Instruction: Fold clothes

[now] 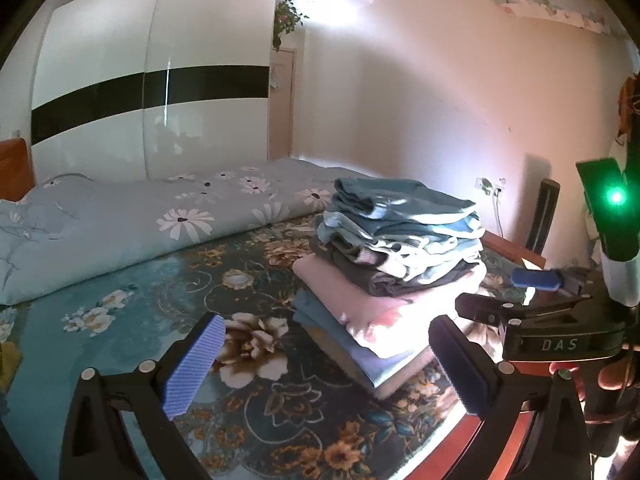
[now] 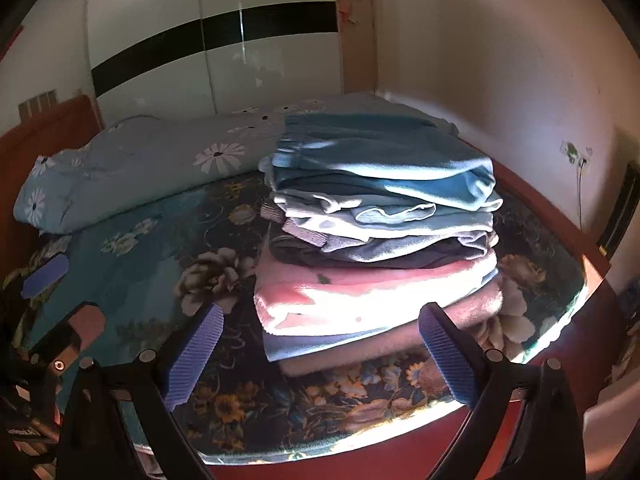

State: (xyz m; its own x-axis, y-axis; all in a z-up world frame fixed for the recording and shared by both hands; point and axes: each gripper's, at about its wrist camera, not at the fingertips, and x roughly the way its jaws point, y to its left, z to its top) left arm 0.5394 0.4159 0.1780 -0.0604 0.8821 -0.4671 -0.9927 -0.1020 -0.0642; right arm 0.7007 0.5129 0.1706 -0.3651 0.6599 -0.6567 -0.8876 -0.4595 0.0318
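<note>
A tall stack of folded clothes [image 1: 396, 256] [image 2: 380, 220] stands on the floral bed sheet [image 1: 132, 312] [image 2: 132, 264]: blue garments on top, grey and striped ones in the middle, pink and lilac ones at the bottom. My left gripper [image 1: 328, 364] is open and empty, held in front of the stack's left side. My right gripper [image 2: 320, 352] is open too, with nothing in it, just before the stack's lower front edge. The other gripper [image 1: 536, 312] shows at the right of the left wrist view, with a blue pad [image 1: 536, 279] on it.
A rolled grey-blue quilt with white daisies [image 1: 132, 216] [image 2: 132, 164] lies across the back of the bed. A white wardrobe with a black band [image 1: 152, 92] stands behind. The red bed frame edge [image 2: 360, 460] runs along the front, close to the stack.
</note>
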